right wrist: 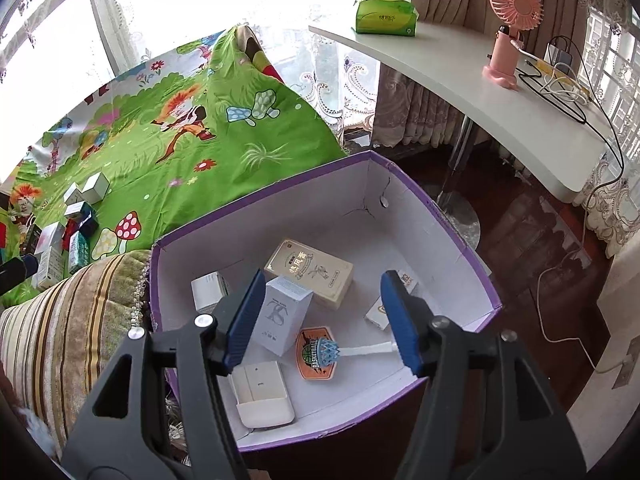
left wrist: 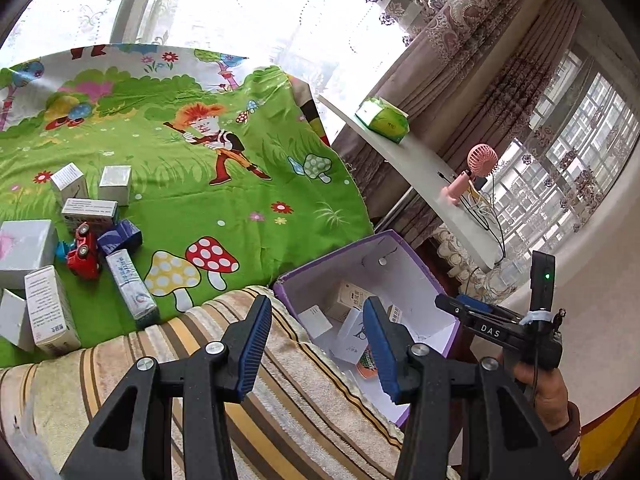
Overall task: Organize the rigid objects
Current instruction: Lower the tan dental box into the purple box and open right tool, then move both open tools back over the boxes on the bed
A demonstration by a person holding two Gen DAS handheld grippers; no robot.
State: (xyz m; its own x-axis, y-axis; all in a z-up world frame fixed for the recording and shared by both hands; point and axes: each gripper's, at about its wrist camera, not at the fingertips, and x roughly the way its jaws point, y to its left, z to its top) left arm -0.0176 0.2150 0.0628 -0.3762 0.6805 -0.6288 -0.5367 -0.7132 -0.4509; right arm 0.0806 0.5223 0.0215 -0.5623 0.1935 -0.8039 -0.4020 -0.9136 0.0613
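Holding seven items, one purple box (right wrist: 456, 236)

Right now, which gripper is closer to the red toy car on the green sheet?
Left. The left gripper hovers over the striped cushion beside the sheet, with the red toy car ahead to its left. The right gripper hangs over the purple box, farther away.

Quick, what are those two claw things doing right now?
Left gripper: open, holding nothing.
Right gripper: open, empty, over the purple box.
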